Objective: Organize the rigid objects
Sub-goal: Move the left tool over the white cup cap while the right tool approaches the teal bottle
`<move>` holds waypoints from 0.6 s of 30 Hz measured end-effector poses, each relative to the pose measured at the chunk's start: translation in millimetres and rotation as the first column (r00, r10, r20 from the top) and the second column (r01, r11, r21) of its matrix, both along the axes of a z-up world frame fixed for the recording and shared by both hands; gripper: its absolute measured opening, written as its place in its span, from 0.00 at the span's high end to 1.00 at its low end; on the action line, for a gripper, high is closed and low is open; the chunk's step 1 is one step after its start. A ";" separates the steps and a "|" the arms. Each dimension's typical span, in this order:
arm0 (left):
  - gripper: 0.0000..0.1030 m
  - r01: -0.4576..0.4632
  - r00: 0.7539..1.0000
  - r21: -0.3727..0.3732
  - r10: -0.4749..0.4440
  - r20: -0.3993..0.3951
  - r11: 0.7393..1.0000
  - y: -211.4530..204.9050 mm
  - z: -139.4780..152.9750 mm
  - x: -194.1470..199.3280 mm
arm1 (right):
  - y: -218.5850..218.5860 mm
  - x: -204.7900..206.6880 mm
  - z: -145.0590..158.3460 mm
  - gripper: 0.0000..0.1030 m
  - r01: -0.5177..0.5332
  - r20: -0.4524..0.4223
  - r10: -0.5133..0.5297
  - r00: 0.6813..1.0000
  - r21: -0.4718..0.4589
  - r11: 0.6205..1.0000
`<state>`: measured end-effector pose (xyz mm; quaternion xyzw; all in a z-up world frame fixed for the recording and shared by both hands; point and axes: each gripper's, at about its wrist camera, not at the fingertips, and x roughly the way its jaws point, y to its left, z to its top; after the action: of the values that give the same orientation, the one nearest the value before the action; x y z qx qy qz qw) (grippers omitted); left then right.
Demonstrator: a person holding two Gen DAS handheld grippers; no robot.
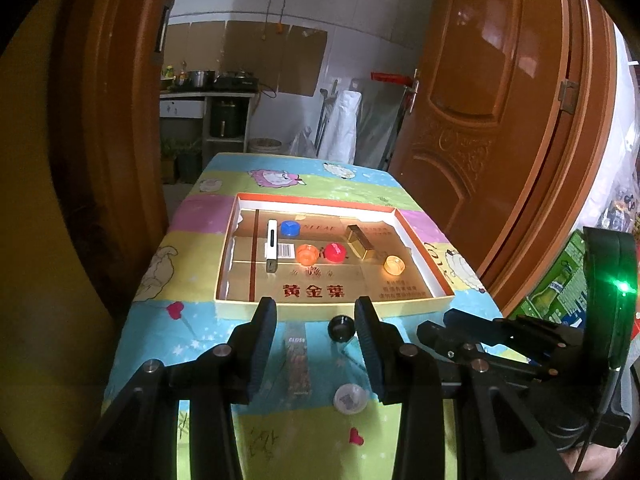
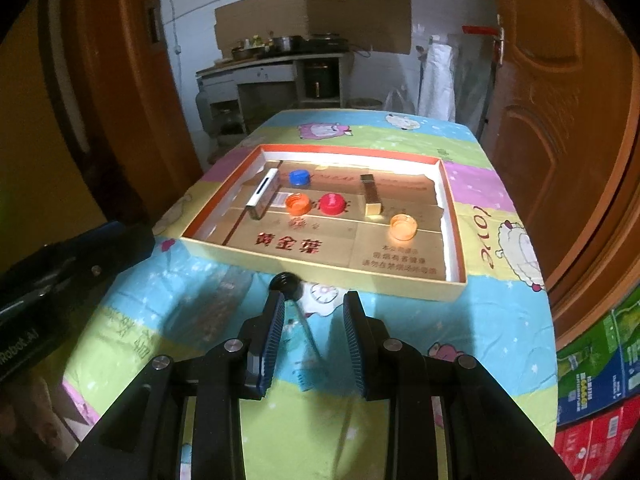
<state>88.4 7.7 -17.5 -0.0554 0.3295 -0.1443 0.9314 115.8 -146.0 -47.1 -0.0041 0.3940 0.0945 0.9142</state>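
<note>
Both grippers are hovering empty over the table's near edge, with loose items waiting outside the box.

The left gripper (image 1: 316, 344) and right gripper (image 2: 314, 340) are standing released, jaws apart, grasping nothing. To do this step well, I judge one should be lowering squarely over the black cap (image 1: 341, 326), which is lying just beside the box's (image 1: 336, 310) near wall, and closing across its width before lifting it clear of the wall. Inside the box are sitting six things: one blue cap (image 1: 290, 228), one red cap (image 1: 335, 251), two orange caps (image 1: 306, 255), one white stick (image 1: 271, 245), one gold block (image 1: 361, 241). Outside, near the table's front edge: one black cap, one clear cap (image 1: 350, 398), one strip (image 1: 298, 360).
</note>
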 end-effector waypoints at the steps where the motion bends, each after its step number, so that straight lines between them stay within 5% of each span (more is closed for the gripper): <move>1: 0.61 -0.001 1.000 0.002 0.001 0.000 1.000 1.0 -0.3 -2.3 | 2.2 -3.3 0.4 0.70 -0.003 0.003 0.003 1.000 -0.002 1.000; 18: 0.61 -0.043 0.999 -0.005 0.043 0.013 0.999 14.4 -10.5 -24.8 | 2.5 -30.3 -3.1 0.70 -0.020 0.012 0.019 1.000 0.018 1.000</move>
<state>63.6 22.1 -28.0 -0.0639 0.3218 -0.1253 0.9363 85.5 -143.5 -50.1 -0.0003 0.3875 0.1069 0.9157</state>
